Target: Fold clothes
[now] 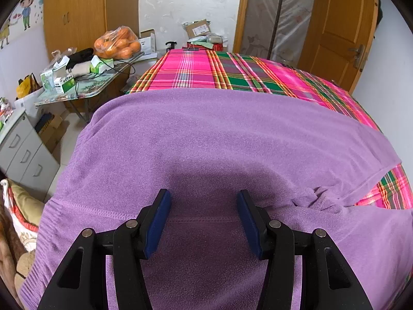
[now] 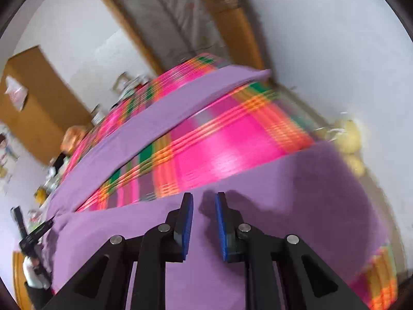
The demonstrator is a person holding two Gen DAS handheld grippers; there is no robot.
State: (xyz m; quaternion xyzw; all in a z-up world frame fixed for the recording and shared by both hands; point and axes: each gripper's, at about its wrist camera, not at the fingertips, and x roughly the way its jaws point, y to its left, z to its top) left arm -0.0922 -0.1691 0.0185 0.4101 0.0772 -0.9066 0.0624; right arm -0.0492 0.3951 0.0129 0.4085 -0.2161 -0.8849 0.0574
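Observation:
A purple fleece garment [image 1: 219,134] lies spread across a bed with a pink plaid sheet [image 1: 206,72]. Its ribbed hem [image 1: 56,219] hangs toward the bed's left edge. My left gripper [image 1: 204,193] hovers just over the fleece, open, with nothing between its blue pads [image 1: 158,222]. The right wrist view is tilted and blurred by motion. In it the garment [image 2: 296,193] lies below, and one long sleeve [image 2: 160,111] stretches away over the plaid sheet [image 2: 232,144]. My right gripper [image 2: 204,196] is open with a narrow gap and holds nothing. The left gripper [image 2: 28,235] shows at the far left.
A side table [image 1: 85,87] left of the bed holds a bag of oranges [image 1: 117,44] and small boxes. Grey drawers [image 1: 23,152] stand lower left. Parcels [image 1: 201,32] sit past the bed's far end. A wooden door [image 1: 340,25] is at the right, and yellow plush toys [image 2: 348,134] beside the bed.

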